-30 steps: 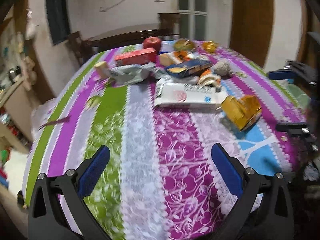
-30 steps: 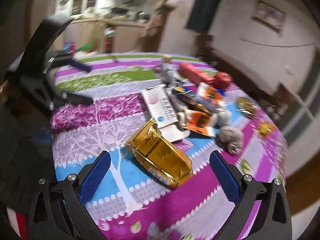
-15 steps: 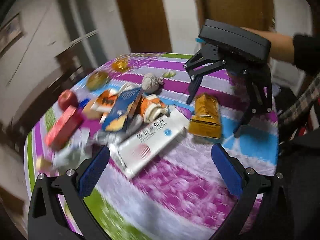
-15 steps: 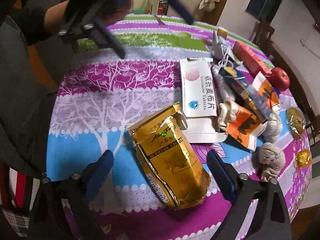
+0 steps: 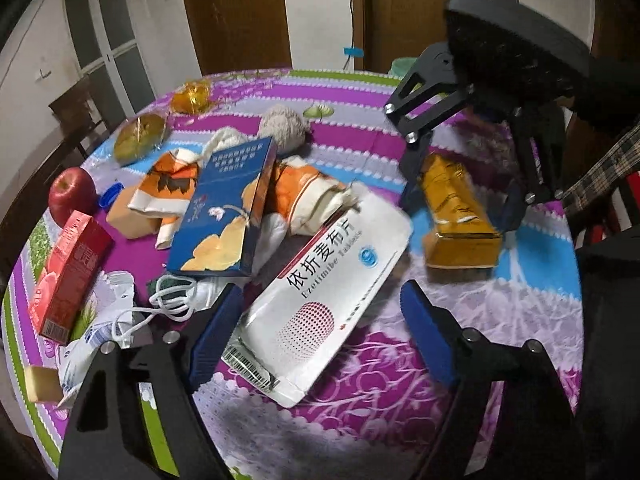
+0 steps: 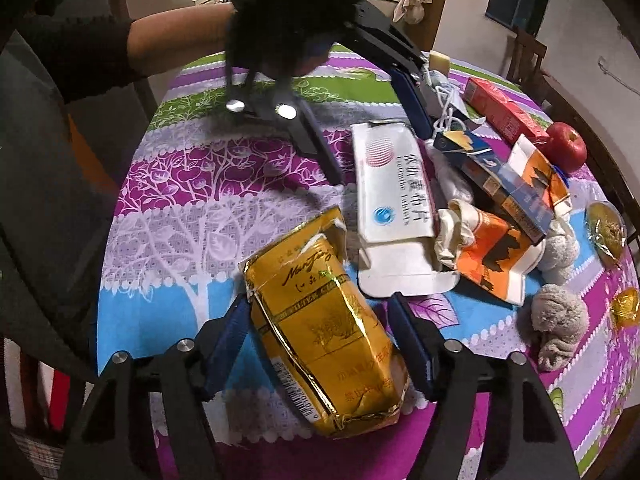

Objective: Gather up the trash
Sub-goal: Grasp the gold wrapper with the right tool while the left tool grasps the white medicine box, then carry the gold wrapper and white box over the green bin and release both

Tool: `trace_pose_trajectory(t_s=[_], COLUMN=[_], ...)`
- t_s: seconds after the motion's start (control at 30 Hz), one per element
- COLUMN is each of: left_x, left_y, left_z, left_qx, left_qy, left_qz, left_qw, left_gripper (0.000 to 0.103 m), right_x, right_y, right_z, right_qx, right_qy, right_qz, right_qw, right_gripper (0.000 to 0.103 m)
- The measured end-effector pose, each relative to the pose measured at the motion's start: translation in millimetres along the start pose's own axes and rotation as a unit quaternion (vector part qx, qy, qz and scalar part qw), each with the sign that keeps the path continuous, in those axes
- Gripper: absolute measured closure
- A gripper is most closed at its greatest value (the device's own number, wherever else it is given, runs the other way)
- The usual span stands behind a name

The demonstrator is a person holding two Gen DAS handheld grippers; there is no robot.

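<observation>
Trash litters the counter [image 5: 256,432], which wears a striped purple, green and blue cloth. From the left wrist view, the left hand-held gripper [image 5: 320,320] tilts steeply down over the white tablet box [image 5: 320,304], the landmark here. Its blue pads straddle the box's near end; the jaws are closing and neither pad visibly presses on the box yet. Just left of the white tablet box lies a blue carton [image 5: 224,208], and farther left a red carton [image 5: 68,276] and a red apple [image 5: 72,196]. Right of the box, the gold foil pack [image 5: 456,216] sits under the right hand-held gripper [image 5: 460,200], which reaches down from the upper right.

From the right wrist view, the right hand-held gripper [image 6: 320,344] also angles steeply down, its jaws closing with the gold foil pack [image 6: 324,336] between them. The pads sit close against the pack's sides, though whether they touch it cannot be told. The white tablet box [image 6: 392,188] lies just beyond the pack. A bare forearm [image 6: 176,40] with a dark sleeve comes in from the left, holding the left hand-held gripper [image 6: 376,132] over the far end of that box.
</observation>
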State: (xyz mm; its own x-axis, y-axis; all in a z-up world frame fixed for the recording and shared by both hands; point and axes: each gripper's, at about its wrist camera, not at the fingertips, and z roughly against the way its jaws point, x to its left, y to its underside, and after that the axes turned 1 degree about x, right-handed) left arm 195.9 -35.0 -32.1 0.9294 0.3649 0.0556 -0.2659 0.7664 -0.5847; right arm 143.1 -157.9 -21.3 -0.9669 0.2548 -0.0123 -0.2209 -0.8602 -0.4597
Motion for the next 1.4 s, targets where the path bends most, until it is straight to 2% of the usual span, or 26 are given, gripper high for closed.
trace_pose_trajectory(t_s=[0.17,0.27,0.33,0.4,0.57,0.67,0.8,0.9,0.97,1.0,1.07,1.13,1.23,1.33,1.4], left_x=[1.5,-4.2,-11.4,-19.2,-44.3,-60.1,-81.4,-93.2,-97.6,-99.8,-107.7,-113.2,-117.5,-121.9,-123.6], left_y=[3.6,6.1,9.0,12.7,22.7,23.9,31.0,30.3,25.5,23.2,15.5,4.5,-16.3,-43.4,-59.4], left_z=[-15.9,-10.2,-5.0,1.6,30.4,40.9,63.9,73.3,77.0,77.5,78.0,77.4,71.2,59.8,50.1], left_qx=[0.023,0.021,0.020,0.016,-0.012,-0.026,-0.059,-0.080,-0.087,-0.091,-0.092,-0.092,-0.091,-0.095,-0.095], left_qy=[0.006,-0.011,-0.024,-0.034,-0.053,-0.072,-0.088,-0.112,-0.137,-0.146,-0.189,-0.232,-0.275,-0.285,-0.301], left_qz=[0.002,0.009,0.009,0.015,0.064,0.090,0.128,0.163,0.190,0.199,0.212,0.231,0.258,0.269,0.265], left_qw=[0.9997,0.9997,0.9995,0.9992,0.9965,0.9930,0.9861,0.9770,0.9683,0.9649,0.9544,0.9403,0.9218,0.9151,0.9114], left_gripper=[0.025,0.037,0.046,0.049,0.052,0.053,0.054,0.054,0.054,0.054,0.054,0.054,0.054,0.054,0.054], right_x=[-1.9,3.2,8.0,14.3,30.2,41.1,50.3,56.3,58.7,59.7,61.0,59.1,55.7,50.3,50.7], right_y=[-1.8,1.1,6.6,15.2,34.0,45.2,59.1,66.5,69.8,72.0,76.2,77.8,84.5,92.4,100.9], right_z=[-4.3,-2.9,0.4,5.3,19.9,31.1,47.4,59.5,68.2,74.7,82.8,90.8,101.2,110.4,119.4], right_qx=[-0.003,-0.009,-0.016,-0.028,-0.060,-0.093,-0.140,-0.164,-0.182,-0.194,-0.211,-0.227,-0.242,-0.247,-0.242], right_qy=[-0.018,-0.011,-0.006,-0.002,0.019,0.040,0.064,0.098,0.124,0.141,0.160,0.184,0.206,0.218,0.242], right_qz=[-0.014,-0.020,-0.033,-0.055,-0.113,-0.162,-0.247,-0.294,-0.317,-0.336,-0.358,-0.382,-0.412,-0.437,-0.444], right_qw=[1.000,1.000,0.999,0.998,0.992,0.982,0.957,0.936,0.922,0.911,0.895,0.877,0.854,0.837,0.828], right_gripper=[0.047,0.051,0.051,0.051,0.052,0.052,0.052,0.052,0.052,0.052,0.052,0.052,0.052,0.052,0.052])
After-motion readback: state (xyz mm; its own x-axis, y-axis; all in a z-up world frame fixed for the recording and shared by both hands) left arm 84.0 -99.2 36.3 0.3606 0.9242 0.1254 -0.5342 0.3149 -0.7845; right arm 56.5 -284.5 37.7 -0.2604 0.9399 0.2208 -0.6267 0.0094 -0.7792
